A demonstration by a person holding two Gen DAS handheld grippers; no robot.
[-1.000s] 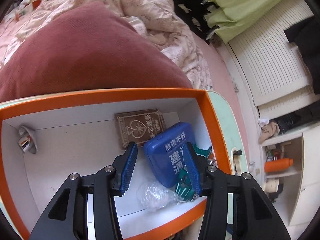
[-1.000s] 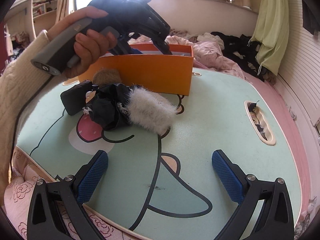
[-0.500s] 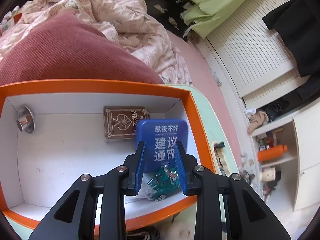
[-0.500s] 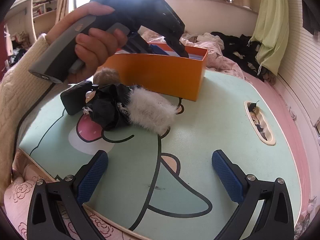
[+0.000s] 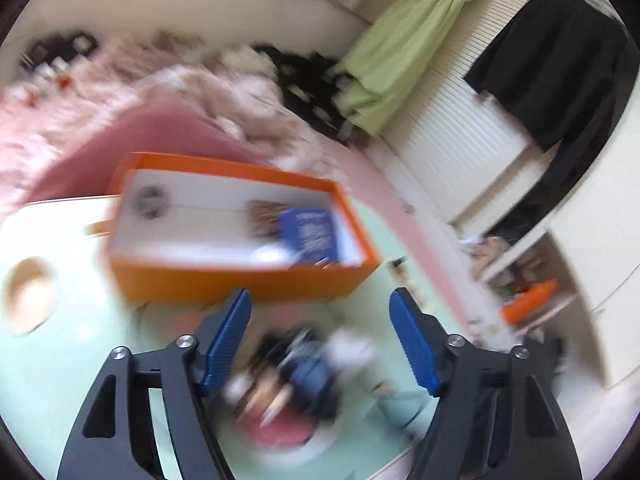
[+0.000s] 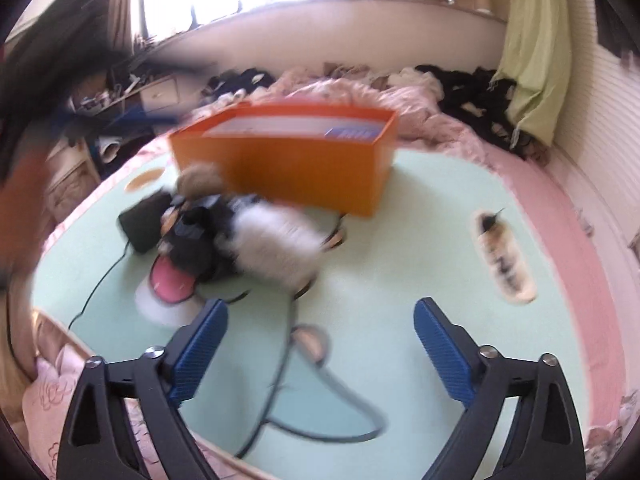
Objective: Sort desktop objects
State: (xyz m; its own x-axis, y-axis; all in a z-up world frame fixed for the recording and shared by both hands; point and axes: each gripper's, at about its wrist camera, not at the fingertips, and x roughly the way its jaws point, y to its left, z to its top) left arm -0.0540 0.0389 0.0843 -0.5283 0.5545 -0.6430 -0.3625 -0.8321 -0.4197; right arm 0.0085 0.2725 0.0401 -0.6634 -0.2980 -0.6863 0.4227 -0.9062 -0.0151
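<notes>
Left hand-held gripper (image 5: 320, 336): jaws apart and empty; they have just been opening, with nothing between the blue pads (image 5: 228, 332).
Right hand-held gripper (image 6: 318, 354): jaws wide apart and empty, having just closed in slightly; only bare surface shows between the pads.
Surface (image 6: 400, 248): pale green, printed with a dark-outlined cartoon figure; it carries every item listed below.
Object pile (image 6: 224, 236): near the middle-left of the surface — a dark flat case (image 6: 140, 224), a black bundle, a white fluffy item (image 6: 276, 240) and a brown fluffy ball (image 6: 200, 176), touching one another. Blur hides finer detail.
Orange box (image 5: 240, 276): open-topped, standing on the surface just beyond the pile.
Box contents: a blue case (image 5: 310, 236) at the right end, overlapping a brown card pack (image 5: 262, 216); a small metallic item (image 5: 150, 202) at the left end.
Bedding (image 6: 360, 92): pink, rumpled, behind the box.
Green cloth (image 6: 536, 48): hanging at far right.
</notes>
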